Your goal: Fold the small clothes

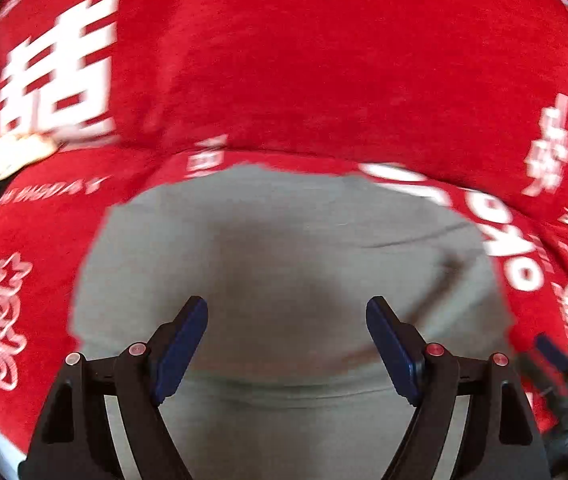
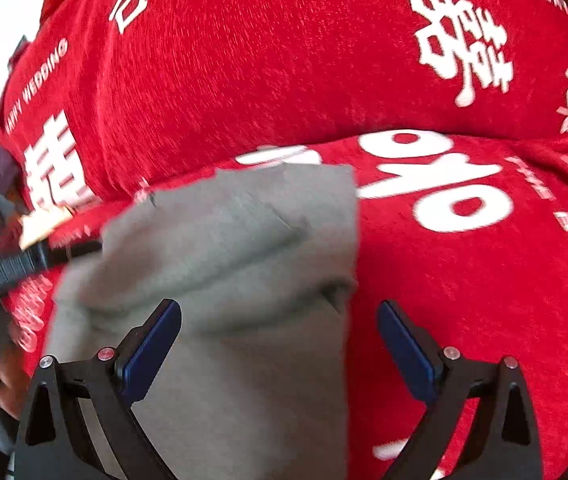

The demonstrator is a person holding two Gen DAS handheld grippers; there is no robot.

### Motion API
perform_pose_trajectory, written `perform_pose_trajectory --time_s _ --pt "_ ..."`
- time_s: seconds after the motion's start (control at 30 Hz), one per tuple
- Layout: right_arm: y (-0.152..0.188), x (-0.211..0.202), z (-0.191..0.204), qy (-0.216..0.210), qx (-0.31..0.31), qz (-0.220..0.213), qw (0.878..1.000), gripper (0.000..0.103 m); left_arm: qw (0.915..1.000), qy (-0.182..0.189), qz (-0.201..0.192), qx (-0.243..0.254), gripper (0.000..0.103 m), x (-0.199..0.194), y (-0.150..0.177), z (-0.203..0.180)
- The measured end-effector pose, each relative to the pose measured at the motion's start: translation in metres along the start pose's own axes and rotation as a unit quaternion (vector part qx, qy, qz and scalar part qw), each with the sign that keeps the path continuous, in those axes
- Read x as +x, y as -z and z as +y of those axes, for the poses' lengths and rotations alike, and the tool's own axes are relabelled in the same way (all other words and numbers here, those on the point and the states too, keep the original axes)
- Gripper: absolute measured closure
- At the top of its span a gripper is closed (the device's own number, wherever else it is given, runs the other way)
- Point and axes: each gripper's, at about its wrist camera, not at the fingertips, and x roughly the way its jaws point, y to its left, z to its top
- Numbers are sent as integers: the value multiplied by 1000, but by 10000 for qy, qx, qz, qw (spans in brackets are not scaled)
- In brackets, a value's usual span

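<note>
Black linkage arms, silver and reddish screw heads, dark-blue, seemingly rubbery fingers [image 1: 182, 348] on both grippers.

Likely a home, perhaps a bedroom: soft red plush blanket [image 2: 268, 80] printed with white double-happiness characters and wedding wording, rumpled into a ridge across the far side. Little else visible beyond it.

1. Bright, even light; the red blanket [image 1: 284, 60] glows, saturated.
2. Soft shadow pools on the grey garment [image 1: 284, 264] between the left claw [image 1: 287, 308] fingers.
3. Motion blur smears the white lettering.
4. Fisheye bends the edges; the corners go black.
</note>
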Motion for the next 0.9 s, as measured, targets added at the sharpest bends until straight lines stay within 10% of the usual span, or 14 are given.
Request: perform_pose_trajectory --time_s 0.27,0.33,0.4,0.53,0.73,0.9 --pt "-30 77 24 -416 725 720 9939 5 9975 -524 364 -298 21 41 22 38" --pt "-33 95 23 -249 820 881 9924 22 9972 -703 257 -17 21 42 27 28" --pt "-41 95 25 100 526 867 9948 91 9974 -668 263 62 21 40 26 23" --pt "-48 69 10 35 557 301 9980 91 9993 -172 314 -76 21 39 25 14" --pt "-38 90 -19 -230 815 719 9938 86 9980 -440 171 411 12 46 33 -9" --pt "-38 32 -24 956 479 -407 9934 35 9997 -66 219 -87 12 28 25 25"
